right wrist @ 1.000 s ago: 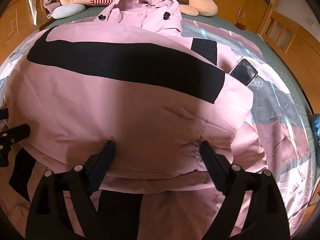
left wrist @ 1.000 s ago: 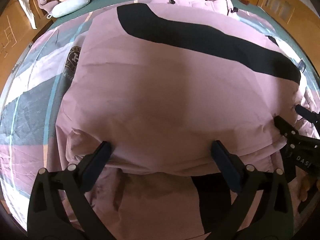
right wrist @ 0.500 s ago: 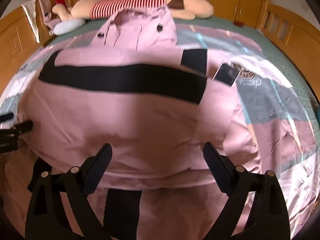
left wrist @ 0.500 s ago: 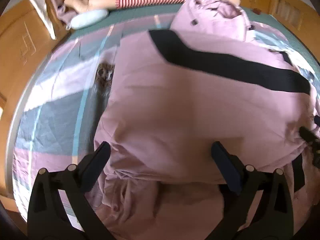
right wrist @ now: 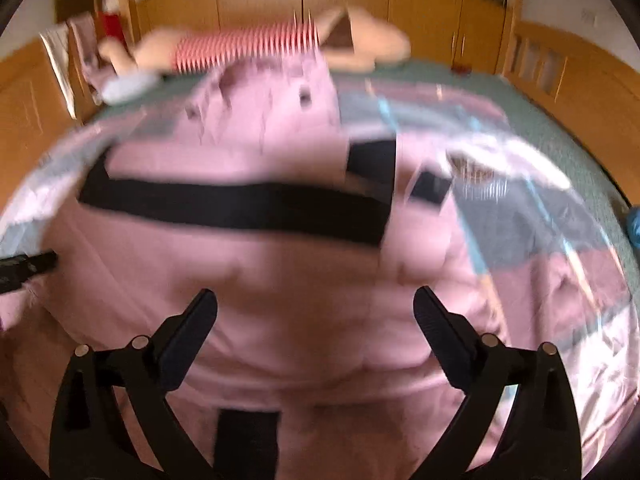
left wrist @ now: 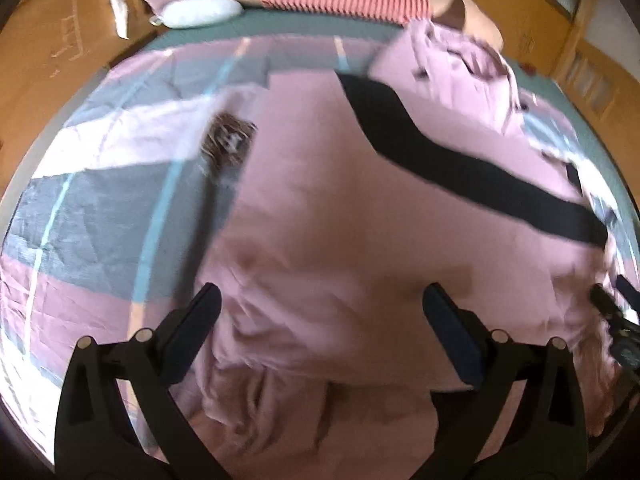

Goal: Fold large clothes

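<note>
A large pink jacket (left wrist: 360,220) with a black band (left wrist: 460,176) lies spread on the bed; it also shows in the right wrist view (right wrist: 260,272), its hood (right wrist: 260,108) toward the far end. My left gripper (left wrist: 320,320) is open and empty, above the jacket's near left part. My right gripper (right wrist: 316,316) is open and empty, above the near folded edge. Each gripper shows at the edge of the other's view: the right one (left wrist: 616,320) and the left one (right wrist: 24,268). Both views are blurred.
The bed has a patchwork quilt (left wrist: 100,208) in grey, pink and white. A long striped plush toy (right wrist: 260,48) and a pale blue pillow (left wrist: 200,12) lie at the far end. Wooden panels (right wrist: 580,88) surround the bed. A dark printed patch (left wrist: 228,140) marks the quilt.
Both grippers have pulled back and up from the jacket, staying open. More of the quilt and the far end of the bed shows now. The jacket lies as it did.
</note>
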`<state>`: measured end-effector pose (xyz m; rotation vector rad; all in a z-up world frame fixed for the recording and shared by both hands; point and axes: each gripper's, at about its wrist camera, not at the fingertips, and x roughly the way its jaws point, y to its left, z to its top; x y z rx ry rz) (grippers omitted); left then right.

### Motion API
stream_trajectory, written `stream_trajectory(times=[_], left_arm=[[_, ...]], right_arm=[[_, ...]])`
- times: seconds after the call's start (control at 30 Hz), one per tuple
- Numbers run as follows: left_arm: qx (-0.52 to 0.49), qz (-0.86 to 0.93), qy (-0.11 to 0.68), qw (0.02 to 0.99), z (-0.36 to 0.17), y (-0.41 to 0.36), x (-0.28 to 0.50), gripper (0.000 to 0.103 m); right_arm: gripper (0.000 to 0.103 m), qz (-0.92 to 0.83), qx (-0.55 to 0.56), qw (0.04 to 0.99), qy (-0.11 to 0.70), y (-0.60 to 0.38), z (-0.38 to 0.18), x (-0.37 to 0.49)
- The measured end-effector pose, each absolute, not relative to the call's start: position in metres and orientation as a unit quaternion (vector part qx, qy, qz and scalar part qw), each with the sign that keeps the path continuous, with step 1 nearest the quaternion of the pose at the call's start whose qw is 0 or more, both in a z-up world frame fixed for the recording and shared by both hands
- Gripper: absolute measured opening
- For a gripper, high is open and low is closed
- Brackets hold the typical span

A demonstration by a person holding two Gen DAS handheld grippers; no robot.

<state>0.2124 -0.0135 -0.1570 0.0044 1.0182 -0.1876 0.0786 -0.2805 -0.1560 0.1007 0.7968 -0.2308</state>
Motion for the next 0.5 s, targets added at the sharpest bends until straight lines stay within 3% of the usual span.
stream_trajectory(times=[0.23, 0.5], left_arm=[[-0.064, -0.105, 0.578, 0.806, -0.205, 0.009, 0.247, 0.101], [-0.022, -0.074, 0.533, 0.843, -0.174, -0.005, 0.226, 0.101]], right_arm=[[0.102, -0.123, 0.025, 0.876, 0.466, -0.282, -0.201, 0.105], [0.102, -0.127, 0.026, 0.877, 0.463, -0.281, -0.197, 0.101]])
